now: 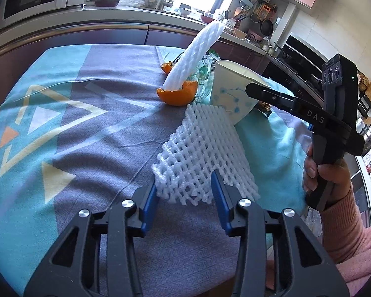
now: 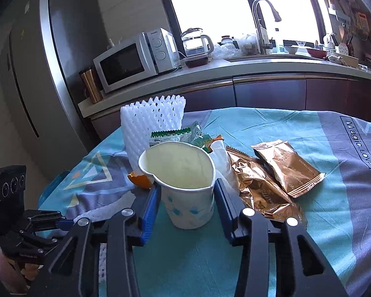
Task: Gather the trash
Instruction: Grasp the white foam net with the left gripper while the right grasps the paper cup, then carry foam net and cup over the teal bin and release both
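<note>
— Kitchen worktop (image 1: 61, 128), patterned cloth. Trash?
— Foam net (image 1: 205, 158) flat, near edge clamped in left tool (image 1: 185, 185). Paper cup (image 2: 185, 185) upright beside it; right tool (image 2: 186, 195) clamped on its sides. Gold wrappers (image 2: 279, 173) just right.

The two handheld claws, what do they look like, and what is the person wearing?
Both claws are black frames with cut-out slots, silver round bolt heads and two blue-padded fingers. The left claw and right claw look alike up close. From the side, the right claw shows a pistol-style handle, white letters "DAS" and a block with three round lenses. The sleeve is pink knit.
</note>
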Demonstrator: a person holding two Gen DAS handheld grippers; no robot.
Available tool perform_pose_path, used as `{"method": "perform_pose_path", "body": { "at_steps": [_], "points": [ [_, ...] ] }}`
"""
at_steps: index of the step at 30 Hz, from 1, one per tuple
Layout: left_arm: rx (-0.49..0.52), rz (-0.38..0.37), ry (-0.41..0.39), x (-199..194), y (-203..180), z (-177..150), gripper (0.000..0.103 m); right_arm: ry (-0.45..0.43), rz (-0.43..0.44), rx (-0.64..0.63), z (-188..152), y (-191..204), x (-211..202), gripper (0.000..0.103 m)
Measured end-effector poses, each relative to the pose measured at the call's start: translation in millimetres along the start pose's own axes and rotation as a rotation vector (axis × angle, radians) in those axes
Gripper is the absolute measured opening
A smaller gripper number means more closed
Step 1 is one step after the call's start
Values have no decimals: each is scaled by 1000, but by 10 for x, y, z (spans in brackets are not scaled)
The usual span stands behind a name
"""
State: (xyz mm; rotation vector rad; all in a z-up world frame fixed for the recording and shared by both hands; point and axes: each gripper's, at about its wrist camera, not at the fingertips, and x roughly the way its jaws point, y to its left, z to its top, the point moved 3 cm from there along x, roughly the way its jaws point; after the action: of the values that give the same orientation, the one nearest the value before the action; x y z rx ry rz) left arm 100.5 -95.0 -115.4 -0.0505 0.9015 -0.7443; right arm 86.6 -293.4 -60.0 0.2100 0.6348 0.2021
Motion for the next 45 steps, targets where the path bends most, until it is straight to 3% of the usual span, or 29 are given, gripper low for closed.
{"method": "perform_pose_path", "body": {
  "at_steps": [5,9,27,45],
  "points": [
    [-29,-12,0,-3,39,-22,17,-9,-8,-5,-19,9,-46,36],
    [-39,-19,-11,-37,50,-41,11,-12,-4,5,-34,6,-86,34],
    [-7,39,-124,-597,118,-67,9,-19,83,4,-116,332,-279,33],
    [-68,141,-232,-1295,557,-187,9,11,231,-40,-61,939,-107,33]
  ]
}}
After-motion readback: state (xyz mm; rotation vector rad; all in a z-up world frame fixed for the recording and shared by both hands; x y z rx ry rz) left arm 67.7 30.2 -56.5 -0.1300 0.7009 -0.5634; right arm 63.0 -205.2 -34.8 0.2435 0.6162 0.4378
